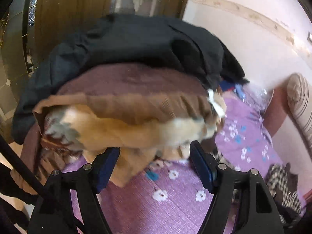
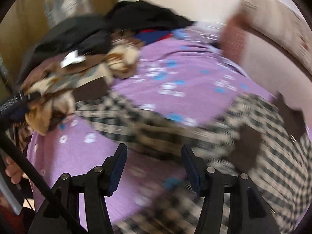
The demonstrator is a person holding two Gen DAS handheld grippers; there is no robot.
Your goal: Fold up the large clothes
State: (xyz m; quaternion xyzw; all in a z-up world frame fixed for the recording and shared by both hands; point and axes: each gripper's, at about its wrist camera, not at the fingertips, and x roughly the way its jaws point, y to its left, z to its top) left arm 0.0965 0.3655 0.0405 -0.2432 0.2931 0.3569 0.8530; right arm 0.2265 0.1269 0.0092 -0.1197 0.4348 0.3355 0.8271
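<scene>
A black-and-cream checked garment with brown patches (image 2: 253, 142) lies spread over the purple flowered bed cover (image 2: 185, 62); its edge shows in the left wrist view (image 1: 282, 185). My right gripper (image 2: 154, 159) is open just above the checked cloth, holding nothing. My left gripper (image 1: 155, 156) is open in front of a folded tan and brown garment (image 1: 126, 124), which lies on a brown cloth (image 1: 132, 78). That pile also shows in the right wrist view (image 2: 78, 78), blurred.
Dark black clothes (image 1: 126, 41) are heaped behind the tan garment. A wooden door (image 1: 68, 3) stands at the back left. A striped sofa arm (image 1: 300, 101) and the pale wall (image 1: 253, 39) border the bed on the right.
</scene>
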